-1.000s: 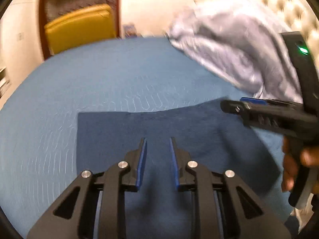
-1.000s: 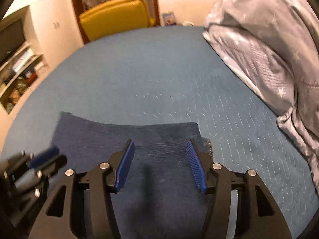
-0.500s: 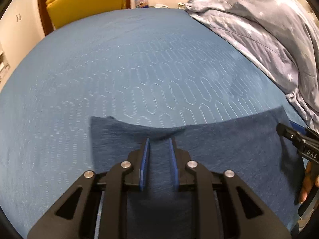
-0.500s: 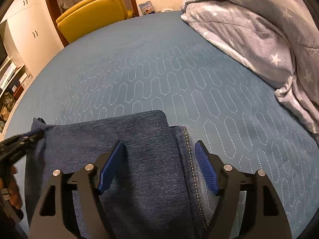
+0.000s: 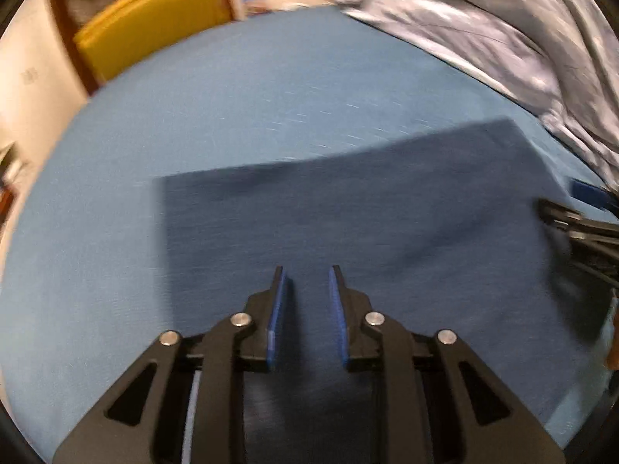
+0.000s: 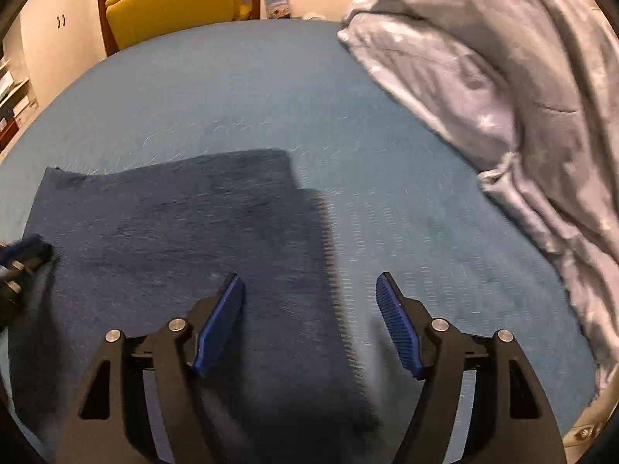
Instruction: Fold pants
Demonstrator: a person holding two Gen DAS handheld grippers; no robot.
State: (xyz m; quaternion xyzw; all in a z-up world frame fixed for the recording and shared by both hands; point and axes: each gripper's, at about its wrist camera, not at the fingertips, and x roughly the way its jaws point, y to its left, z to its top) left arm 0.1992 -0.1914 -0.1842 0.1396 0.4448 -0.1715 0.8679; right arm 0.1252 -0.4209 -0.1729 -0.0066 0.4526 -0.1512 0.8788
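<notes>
Lying flat on the blue quilted bed (image 6: pixel 240 89), folded dark-blue denim pants (image 6: pixel 185 224); left tongs (image 5: pixel 305 294) narrow, right tongs (image 6: pixel 309 301) wide, both empty; rumpled grey star-print duvet (image 6: pixel 503 77) along bed's right edge.

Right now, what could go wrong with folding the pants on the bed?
Both grippers look open and hold nothing, so the folded pants could slip loose if nudged. The right gripper straddles the pants' right edge, with one finger over the blue bedspread, so closing might pinch the cover too. The left gripper has only a narrow gap and may grab too little cloth. The grey duvet lies close and could get in the way.
</notes>
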